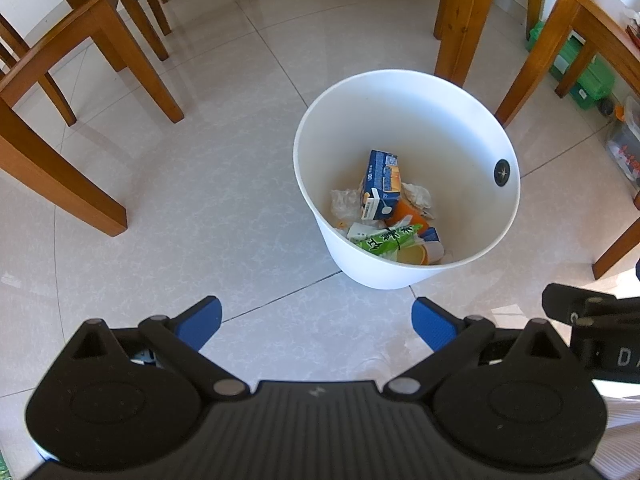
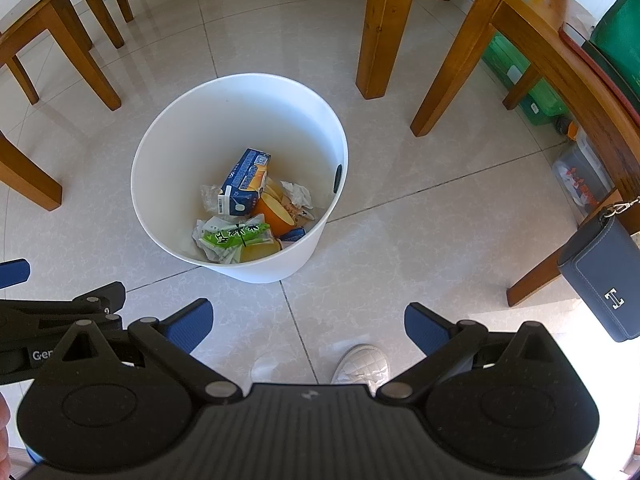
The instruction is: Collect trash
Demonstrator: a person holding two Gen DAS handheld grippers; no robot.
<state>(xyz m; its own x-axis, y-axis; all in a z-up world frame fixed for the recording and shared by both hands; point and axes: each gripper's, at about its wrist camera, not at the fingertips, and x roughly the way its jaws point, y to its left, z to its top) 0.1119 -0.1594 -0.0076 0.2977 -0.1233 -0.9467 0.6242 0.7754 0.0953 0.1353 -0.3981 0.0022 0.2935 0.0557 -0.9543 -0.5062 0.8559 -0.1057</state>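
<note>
A white round bin (image 1: 404, 92) (image 2: 240, 84) stands on the tiled floor. Inside it lie a blue carton (image 1: 380, 184) (image 2: 244, 184), an orange cup (image 1: 408, 216) (image 2: 274, 216), a green wrapper (image 1: 388, 238) (image 2: 234, 234) and crumpled paper (image 2: 298, 194). My left gripper (image 1: 316, 324) hangs open above the floor, short of the bin, with nothing between its blue pads. My right gripper (image 2: 308, 326) is open too and holds nothing, with the bin ahead and to its left. Each gripper shows at the edge of the other's view.
Wooden chair and table legs (image 1: 460, 20) (image 2: 384, 28) ring the bin. Green crates (image 1: 588, 76) (image 2: 536, 96) sit under the right table. A blue-grey purse (image 2: 604, 276) hangs at the right. A person's white shoe (image 2: 362, 362) rests on the tiles below my right gripper.
</note>
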